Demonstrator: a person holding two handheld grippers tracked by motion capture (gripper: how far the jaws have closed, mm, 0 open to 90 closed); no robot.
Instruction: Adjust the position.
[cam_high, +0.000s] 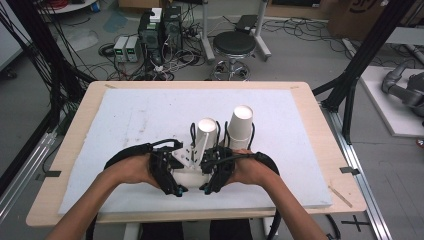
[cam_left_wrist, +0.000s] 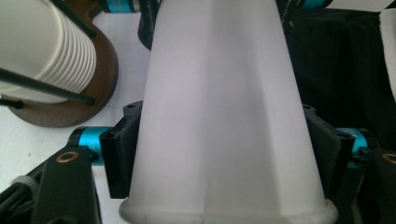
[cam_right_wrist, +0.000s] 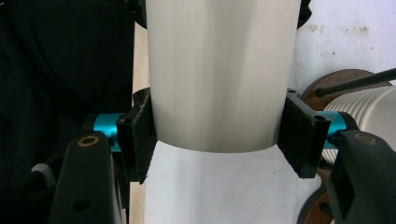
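Note:
A white paper cup lies level between my two grippers near the table's front middle. My left gripper comes in from the left. In the left gripper view its jaws press both sides of the cup just above the rolled rim. My right gripper faces it from the right. Its pads are shut on the cup, where one white wall overlaps another. Two upright stacks of white cups stand just behind the grippers.
The cup stacks sit in holders with thin black rods on round wooden bases. A white foam board covers the wooden table. Beyond the far edge are a stool, electronics boxes and cables on the floor.

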